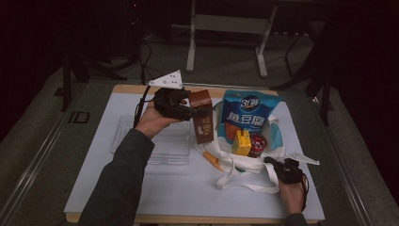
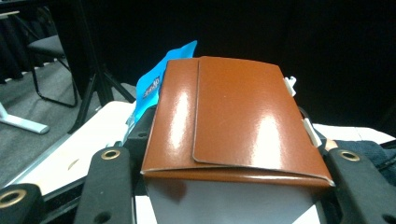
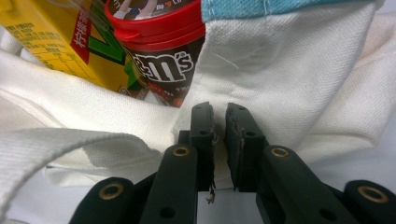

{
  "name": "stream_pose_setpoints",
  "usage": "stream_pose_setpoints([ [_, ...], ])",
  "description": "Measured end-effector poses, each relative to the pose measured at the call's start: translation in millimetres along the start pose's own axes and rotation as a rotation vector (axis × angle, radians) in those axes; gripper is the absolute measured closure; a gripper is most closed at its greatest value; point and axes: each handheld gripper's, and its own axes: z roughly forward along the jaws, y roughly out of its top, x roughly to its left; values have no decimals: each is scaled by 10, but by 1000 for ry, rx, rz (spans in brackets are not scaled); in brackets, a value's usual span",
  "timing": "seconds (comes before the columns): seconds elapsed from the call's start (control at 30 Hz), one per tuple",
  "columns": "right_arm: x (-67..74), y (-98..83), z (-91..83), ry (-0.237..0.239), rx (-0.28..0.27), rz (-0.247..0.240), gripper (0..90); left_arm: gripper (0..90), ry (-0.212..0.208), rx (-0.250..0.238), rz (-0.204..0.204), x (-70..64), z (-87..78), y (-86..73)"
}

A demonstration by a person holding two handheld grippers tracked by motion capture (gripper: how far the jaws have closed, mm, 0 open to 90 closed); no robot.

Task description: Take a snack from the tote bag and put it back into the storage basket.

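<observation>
A tall brown carton (image 1: 203, 115) is held upright by my left gripper (image 1: 197, 112), just left of the white cloth bag (image 1: 244, 162). In the left gripper view its glossy brown top (image 2: 233, 116) sits between the two black jaws, which are shut on it. My right gripper (image 1: 272, 162) is at the bag's near right edge, and in the right gripper view its jaws pinch the white fabric (image 3: 280, 79), with the gripper (image 3: 219, 123) shut on it. Inside the bag sit a blue snack packet (image 1: 247, 113), a yellow drink box (image 1: 242, 142) and a red-lidded candy tub (image 1: 257, 144).
A clear plastic tray (image 1: 164, 141) lies on the white table cover (image 1: 164, 188) left of the bag. An orange stick-like item (image 1: 212, 161) lies by the bag's handles. The bag's straps (image 1: 244, 183) trail toward the front edge. A metal stand (image 1: 226, 28) stands beyond the table.
</observation>
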Motion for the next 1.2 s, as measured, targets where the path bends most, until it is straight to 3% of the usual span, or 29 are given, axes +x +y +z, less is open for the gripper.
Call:
stream_pose_setpoints([
  [1.2, 2, -2, 0, -1, -1, -2, 814, 434, 24, 69, -19, 111, -350, -246],
])
